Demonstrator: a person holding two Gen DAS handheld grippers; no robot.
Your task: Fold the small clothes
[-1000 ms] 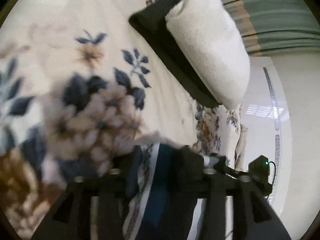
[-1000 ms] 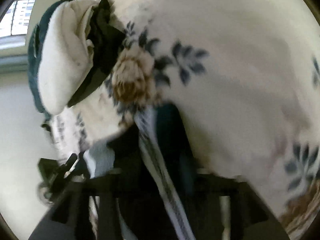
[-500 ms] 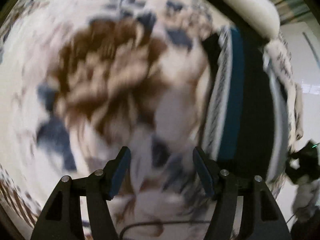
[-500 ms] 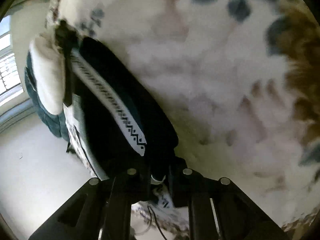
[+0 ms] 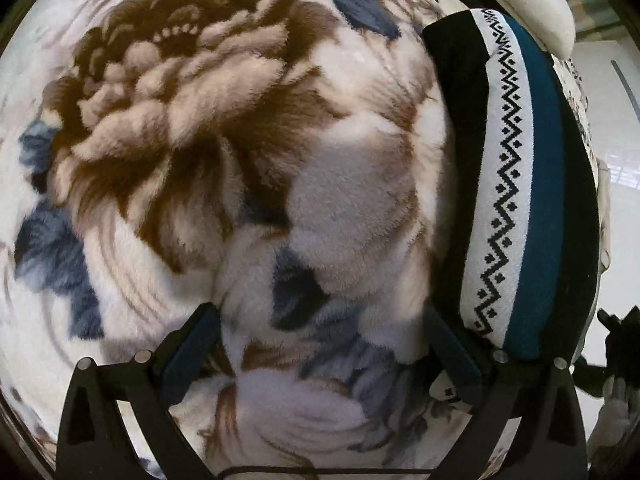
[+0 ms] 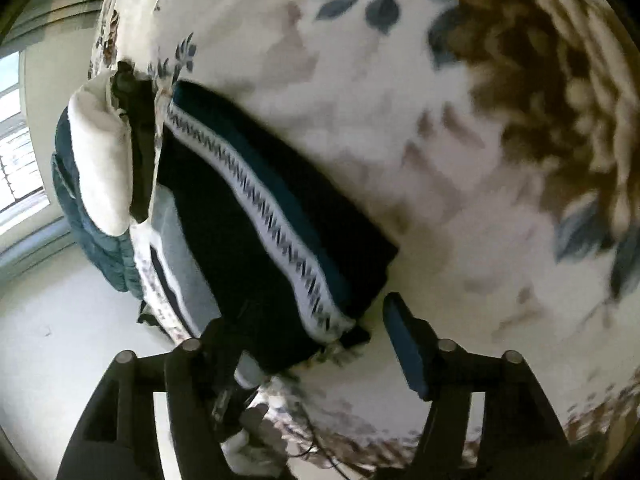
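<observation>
A folded dark garment with a teal band and a white zigzag stripe [image 5: 516, 184] lies on the floral fleece blanket [image 5: 200, 120] near its edge. My left gripper [image 5: 320, 344] is open and empty, low over the blanket, with the garment just right of its right finger. In the right wrist view the same garment [image 6: 276, 216] lies at centre left. My right gripper [image 6: 312, 344] is open, its jaws apart at the garment's near corner, holding nothing.
A white folded item on a black one [image 6: 104, 160] lies beyond the garment at the blanket's edge; it also shows in the left wrist view [image 5: 536, 4]. Pale floor [image 6: 60, 320] lies beyond the edge. A teal quilted cover [image 6: 80, 220] hangs there.
Both grippers have let go of the garment and opened. It now lies folded on the blanket. The left gripper swung left over the blanket; the right drew back to the garment's corner.
</observation>
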